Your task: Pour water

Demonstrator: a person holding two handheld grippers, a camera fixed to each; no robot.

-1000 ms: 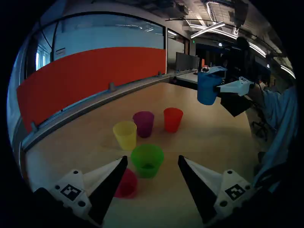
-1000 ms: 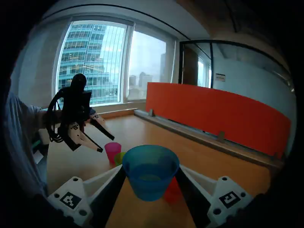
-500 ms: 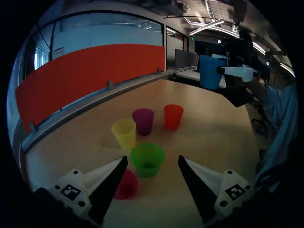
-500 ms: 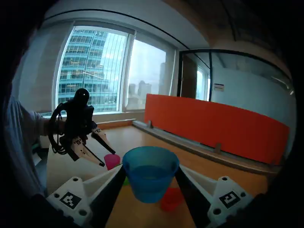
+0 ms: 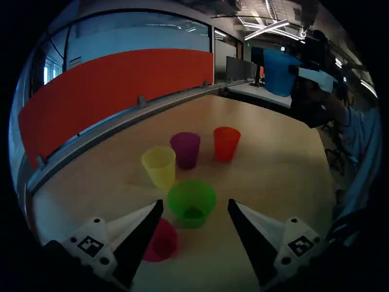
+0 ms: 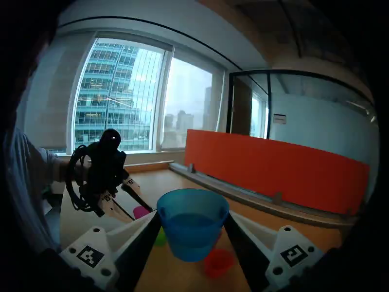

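My right gripper (image 6: 193, 216) is shut on a blue cup (image 6: 192, 232) holding water, upright and high above the wooden table (image 6: 253, 207). In the left gripper view the blue cup (image 5: 278, 72) hangs at upper right, well above and beyond the other cups, in the right gripper (image 5: 293, 73). My left gripper (image 5: 193, 216) is open, low over the table, with a green cup (image 5: 192, 202) just ahead between its fingers. Beyond stand a yellow cup (image 5: 159, 167), a purple cup (image 5: 185, 150) and a red cup (image 5: 226, 143). A pink cup (image 5: 163, 240) sits by the left finger.
An orange partition (image 5: 112, 87) with a rail runs along the table's far side. A person's sleeve (image 5: 362, 146) is at the right table edge. In the right gripper view, the left gripper (image 6: 127, 204) and large windows (image 6: 121, 97) lie ahead; the red cup (image 6: 218, 263) is below.
The right gripper has lifted the blue cup higher above the table, still upright. The left gripper has stayed nearly still, open near the green cup.
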